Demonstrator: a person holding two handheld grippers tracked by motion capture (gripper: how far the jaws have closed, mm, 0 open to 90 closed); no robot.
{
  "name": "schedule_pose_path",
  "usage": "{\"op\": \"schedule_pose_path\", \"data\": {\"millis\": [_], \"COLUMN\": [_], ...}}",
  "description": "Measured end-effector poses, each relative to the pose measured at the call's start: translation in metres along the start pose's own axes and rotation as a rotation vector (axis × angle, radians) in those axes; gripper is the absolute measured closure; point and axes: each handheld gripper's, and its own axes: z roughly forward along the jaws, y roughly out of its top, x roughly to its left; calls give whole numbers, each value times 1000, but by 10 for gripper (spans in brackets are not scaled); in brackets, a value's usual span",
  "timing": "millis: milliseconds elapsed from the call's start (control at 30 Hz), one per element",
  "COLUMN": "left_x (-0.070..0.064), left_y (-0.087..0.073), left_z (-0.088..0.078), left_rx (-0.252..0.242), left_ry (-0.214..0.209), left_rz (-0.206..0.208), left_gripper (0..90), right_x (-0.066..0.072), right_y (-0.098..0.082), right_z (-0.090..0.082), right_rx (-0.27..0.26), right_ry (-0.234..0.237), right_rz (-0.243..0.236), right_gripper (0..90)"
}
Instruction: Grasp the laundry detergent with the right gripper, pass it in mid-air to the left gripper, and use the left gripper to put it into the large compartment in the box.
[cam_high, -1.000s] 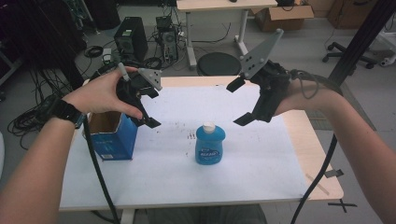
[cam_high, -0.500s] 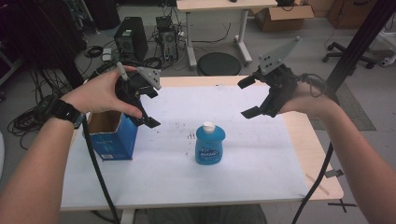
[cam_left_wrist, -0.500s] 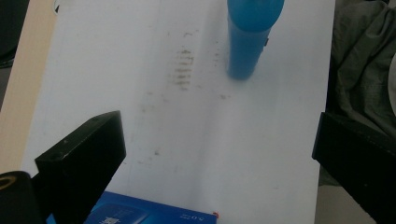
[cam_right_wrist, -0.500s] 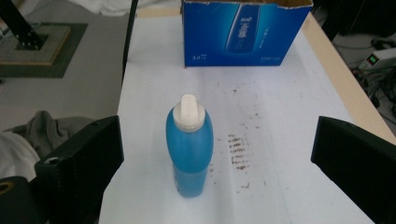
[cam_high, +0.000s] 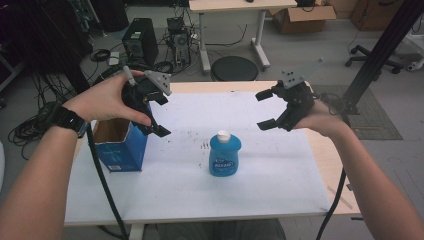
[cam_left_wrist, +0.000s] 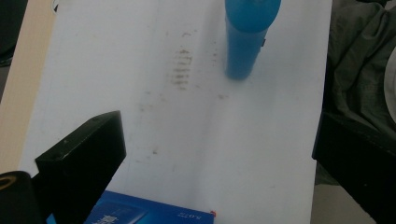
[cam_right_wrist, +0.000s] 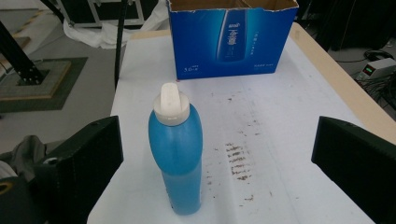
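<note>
The blue bottle (cam_high: 224, 155) stands upright near the middle of the white counter (cam_high: 280, 170), resting on its base. Its body is translucent blue plastic, flattened and widest at the shoulder, topped by a white flip cap (cam_right_wrist: 171, 104); a blue label with pale lettering faces me in the high view. In my right gripper view the bottle (cam_right_wrist: 178, 161) sits between my jaws but farther off, with nothing touching it.

My right gripper (cam_high: 266, 110) hangs above the counter at about 2 o'clock from the bottle, jaws spread wide and holding nothing. My left gripper (cam_high: 161, 114) hovers at about 10 o'clock from the bottle, also wide open and empty, just above the open top of the blue carton (cam_high: 120, 145). That carton stands at 9 o'clock from the bottle, well apart from it, its front printed with a bottle picture (cam_right_wrist: 232, 39). Dark smudges (cam_right_wrist: 238, 156) mark the counter just beside the bottle.
</note>
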Motion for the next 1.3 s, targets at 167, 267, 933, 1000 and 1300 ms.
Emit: {"op": "schedule_pose_path", "data": {"millis": [167, 267, 933, 1000, 1300], "left_x": [0, 0, -2, -2, -3], "left_y": [0, 0, -1, -1, -1], "left_z": [1, 1, 0, 0, 1], "left_rx": [5, 9, 2, 4, 8], "left_ry": [-6, -12, -11, -13, -18], "left_rz": [0, 4, 4, 6, 10], "left_gripper": [34, 34, 34, 34, 34], "right_x": [-3, -3, 0, 2, 8], "right_y": [-13, -21, -56, -59, -66], "right_z": [8, 14, 52, 55, 71], "right_rx": [-15, -9, -8, -21, -14], "right_ry": [7, 4, 5, 26, 45], "right_rz": [28, 32, 63, 67, 57], "right_gripper": [15, 14, 5, 7, 10]}}
